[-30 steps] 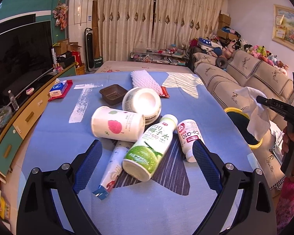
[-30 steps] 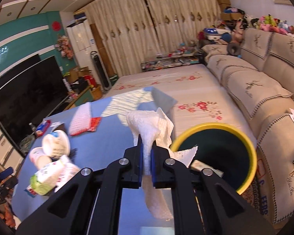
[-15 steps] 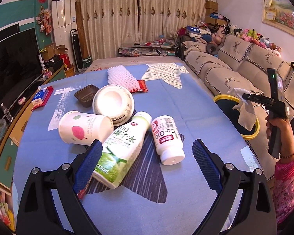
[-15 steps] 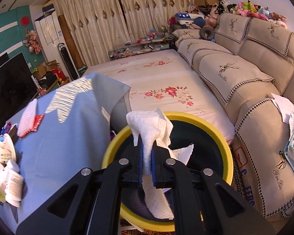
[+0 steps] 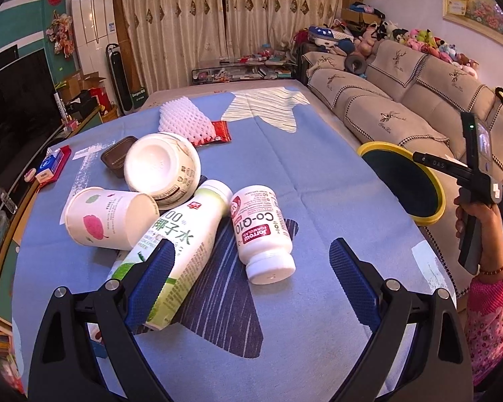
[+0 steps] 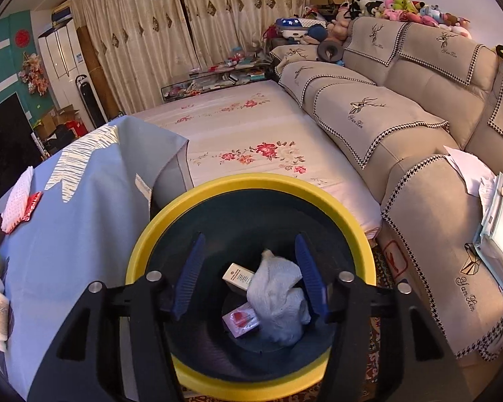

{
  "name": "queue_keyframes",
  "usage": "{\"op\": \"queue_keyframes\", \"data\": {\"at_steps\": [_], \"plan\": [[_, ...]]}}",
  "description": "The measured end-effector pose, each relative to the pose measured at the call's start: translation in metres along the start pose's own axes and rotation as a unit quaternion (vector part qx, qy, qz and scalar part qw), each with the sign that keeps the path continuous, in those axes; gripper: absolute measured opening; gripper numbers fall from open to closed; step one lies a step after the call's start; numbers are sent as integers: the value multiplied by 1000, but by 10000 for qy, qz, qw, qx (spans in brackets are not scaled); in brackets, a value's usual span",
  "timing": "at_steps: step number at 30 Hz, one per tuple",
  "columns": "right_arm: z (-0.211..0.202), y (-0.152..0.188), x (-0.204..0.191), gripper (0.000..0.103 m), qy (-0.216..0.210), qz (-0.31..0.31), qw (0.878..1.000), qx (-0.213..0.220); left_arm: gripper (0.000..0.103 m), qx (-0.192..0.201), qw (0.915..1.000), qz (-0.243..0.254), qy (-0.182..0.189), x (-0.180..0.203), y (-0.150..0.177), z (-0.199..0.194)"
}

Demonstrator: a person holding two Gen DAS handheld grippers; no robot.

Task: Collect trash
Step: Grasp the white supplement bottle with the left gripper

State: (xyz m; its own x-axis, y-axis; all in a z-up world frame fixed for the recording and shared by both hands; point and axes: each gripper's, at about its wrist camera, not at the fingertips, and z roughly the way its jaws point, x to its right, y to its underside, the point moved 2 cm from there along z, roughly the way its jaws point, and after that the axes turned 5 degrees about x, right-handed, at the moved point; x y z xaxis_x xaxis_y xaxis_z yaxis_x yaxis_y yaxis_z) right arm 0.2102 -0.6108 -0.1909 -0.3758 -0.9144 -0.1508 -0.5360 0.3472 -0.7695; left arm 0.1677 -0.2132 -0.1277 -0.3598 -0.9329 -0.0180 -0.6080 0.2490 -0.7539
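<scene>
Trash tissue (image 6: 278, 301) now lies in the yellow-rimmed bin (image 6: 251, 184) off the tabletop's edge — the right gripper (image 6: 251, 274), pinching it a moment ago, is opening empty above — while the left gripper (image 5: 251, 288) hangs open over the supplement bottle (image 5: 261, 231), likely next.

Warm indoor light, sharp focus, glare on the upturned bowl (image 5: 157, 167), fisheye-bent edges with dark corners.

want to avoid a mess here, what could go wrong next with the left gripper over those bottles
The open left gripper hangs over a tight pile: its left finger overlaps the green bottle, so closing on the Co-Q10 bottle could catch both. Both bottles lie on their sides and might roll. A nudge could also shift the paper cup leaning against them.
</scene>
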Motion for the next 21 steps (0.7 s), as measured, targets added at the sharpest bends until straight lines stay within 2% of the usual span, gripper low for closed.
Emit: {"op": "queue_keyframes", "data": {"at_steps": [9, 14, 21], "plan": [[-39, 21, 1, 62, -367, 270, 9988, 159, 92, -111, 9998, 141, -26, 12, -1, 16], [-55, 23, -5, 65, -426, 229, 9984, 277, 92, -212, 9996, 165, -88, 14, -1, 28], [-60, 29, -7, 66, -619, 339, 9973, 221, 82, -417, 9990, 158, -84, 17, 0, 49]]}}
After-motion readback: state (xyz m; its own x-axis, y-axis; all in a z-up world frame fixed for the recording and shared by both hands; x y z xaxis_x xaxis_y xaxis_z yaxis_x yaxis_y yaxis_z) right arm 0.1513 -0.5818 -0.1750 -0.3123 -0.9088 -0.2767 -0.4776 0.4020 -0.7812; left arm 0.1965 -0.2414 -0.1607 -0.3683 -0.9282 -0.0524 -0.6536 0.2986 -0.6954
